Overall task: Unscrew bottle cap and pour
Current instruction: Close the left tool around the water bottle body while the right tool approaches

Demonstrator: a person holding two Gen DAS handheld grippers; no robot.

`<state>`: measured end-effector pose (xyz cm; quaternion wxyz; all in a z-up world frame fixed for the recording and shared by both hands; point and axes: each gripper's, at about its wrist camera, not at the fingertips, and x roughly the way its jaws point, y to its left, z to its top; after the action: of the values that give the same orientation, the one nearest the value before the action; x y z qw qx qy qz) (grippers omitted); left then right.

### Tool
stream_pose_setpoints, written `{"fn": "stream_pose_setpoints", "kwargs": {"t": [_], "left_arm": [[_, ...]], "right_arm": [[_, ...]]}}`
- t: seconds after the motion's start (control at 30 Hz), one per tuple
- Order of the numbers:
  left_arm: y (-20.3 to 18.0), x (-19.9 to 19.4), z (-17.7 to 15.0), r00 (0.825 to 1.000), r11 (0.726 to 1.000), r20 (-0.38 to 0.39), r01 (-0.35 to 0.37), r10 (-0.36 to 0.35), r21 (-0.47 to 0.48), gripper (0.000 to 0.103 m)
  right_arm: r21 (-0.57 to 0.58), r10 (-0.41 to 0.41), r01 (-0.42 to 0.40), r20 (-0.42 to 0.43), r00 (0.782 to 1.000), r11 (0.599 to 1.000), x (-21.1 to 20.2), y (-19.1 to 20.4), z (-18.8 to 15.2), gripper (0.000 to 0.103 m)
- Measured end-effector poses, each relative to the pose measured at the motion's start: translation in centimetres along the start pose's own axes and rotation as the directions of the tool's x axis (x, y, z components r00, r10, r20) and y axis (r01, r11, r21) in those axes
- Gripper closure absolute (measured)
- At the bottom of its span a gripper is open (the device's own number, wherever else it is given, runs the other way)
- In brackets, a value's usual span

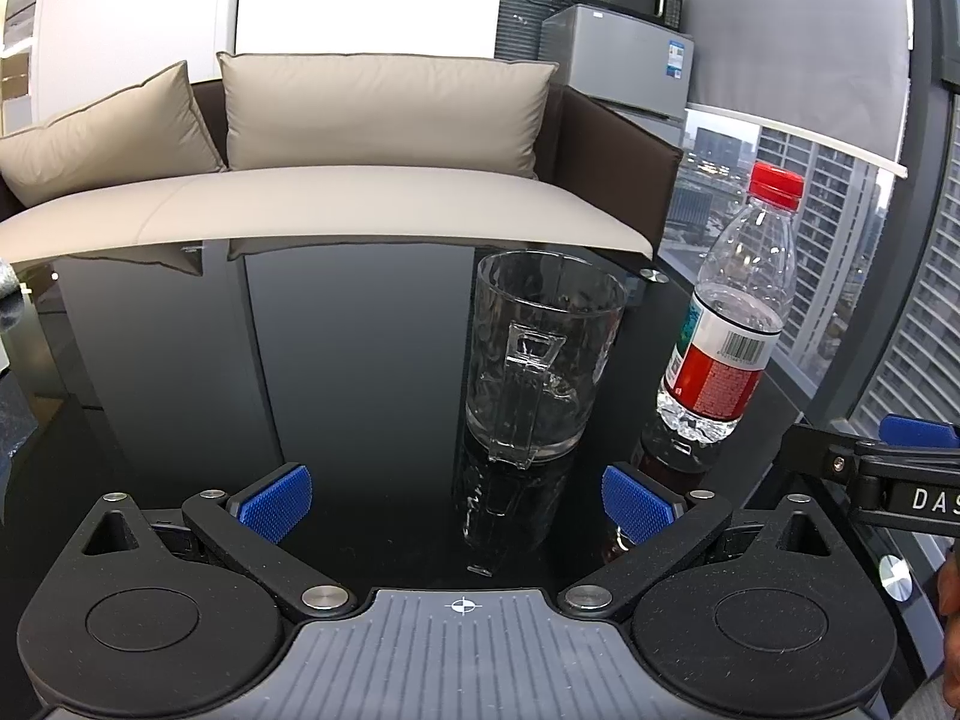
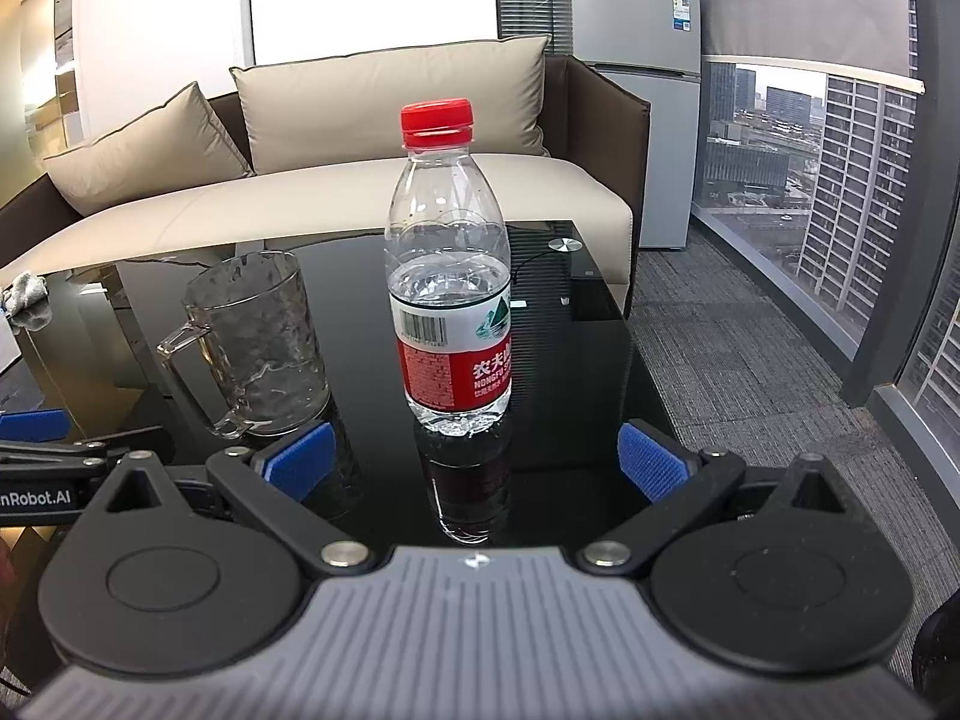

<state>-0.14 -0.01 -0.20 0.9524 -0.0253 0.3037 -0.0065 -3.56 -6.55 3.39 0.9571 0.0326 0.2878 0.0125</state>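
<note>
Right tool [image 2: 477, 459] wide open, level, low over the black desk [image 2: 576, 360], holding nothing. Bottle [image 2: 450, 300] dead ahead between its blue pads [image 2: 303, 459], upright, red cap [image 2: 437, 117] still on: right hand nearer. Left tool [image 1: 456, 501] also wide, empty, facing the glass mug [image 1: 537, 360]; bottle just right of the mug.

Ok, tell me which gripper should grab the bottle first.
Right. The right gripper is open with the bottle centred ahead of it; the left gripper faces the glass mug instead.
</note>
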Motion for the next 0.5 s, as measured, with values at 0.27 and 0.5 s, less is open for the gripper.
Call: {"fn": "stream_pose_setpoints", "kwargs": {"t": [0.27,0.5], "left_arm": [[-0.2,0.5,0.0,1.000,1.000,-0.012,0.017,-0.017,-0.001,0.001],[-0.6,1.4,0.1,0.999,1.000,-0.020,0.026,-0.026,-0.011,0.001]], "right_arm": [[0.022,-0.025,0.025,0.005,1.000,0.999,0.5,-1.1,0.2,0.000],[0.036,-0.036,0.036,0.013,0.999,0.999,1.3,-2.4,0.6,0.000]]}}
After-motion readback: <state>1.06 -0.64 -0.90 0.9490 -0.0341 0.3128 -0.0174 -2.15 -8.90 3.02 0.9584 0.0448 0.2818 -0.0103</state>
